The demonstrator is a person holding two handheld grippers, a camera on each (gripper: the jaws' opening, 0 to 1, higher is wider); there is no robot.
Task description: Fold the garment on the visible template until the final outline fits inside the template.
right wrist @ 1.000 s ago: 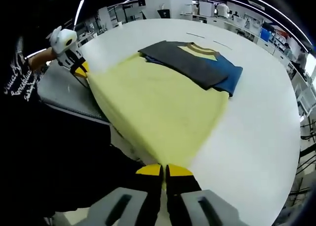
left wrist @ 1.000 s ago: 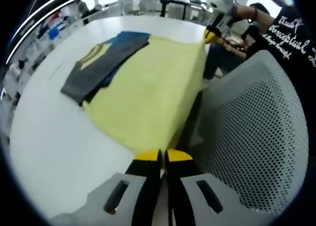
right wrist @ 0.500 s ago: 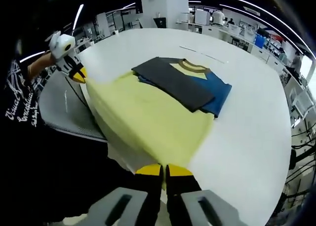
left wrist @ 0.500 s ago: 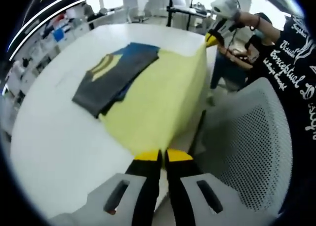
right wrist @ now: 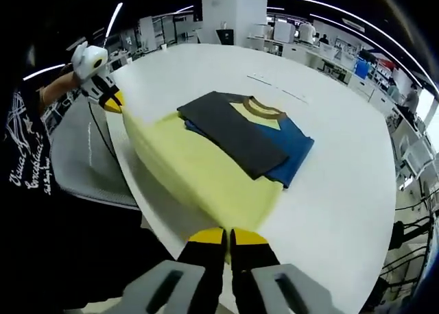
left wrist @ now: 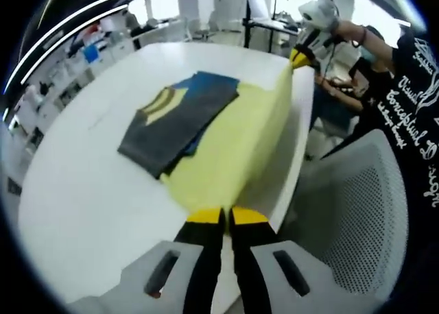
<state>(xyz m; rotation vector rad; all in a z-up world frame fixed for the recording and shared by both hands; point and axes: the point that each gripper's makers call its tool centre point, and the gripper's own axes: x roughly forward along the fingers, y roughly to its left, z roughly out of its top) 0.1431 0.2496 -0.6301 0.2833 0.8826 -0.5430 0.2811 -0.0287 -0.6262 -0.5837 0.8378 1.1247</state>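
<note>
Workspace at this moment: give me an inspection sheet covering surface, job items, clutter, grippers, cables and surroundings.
Surface: round white table, bare apart from the job items.
Job's things: folded dark grey and blue garment with tan collar lies on the yellow cloth template; the template's near edge is lifted off the table.
Clutter: nothing seen.
Grippers: left gripper and right gripper each have jaws shut on a template corner.
Cables: nothing seen.
Surroundings: white perforated mesh chair beside the table; workbenches and strip lights behind.
</note>
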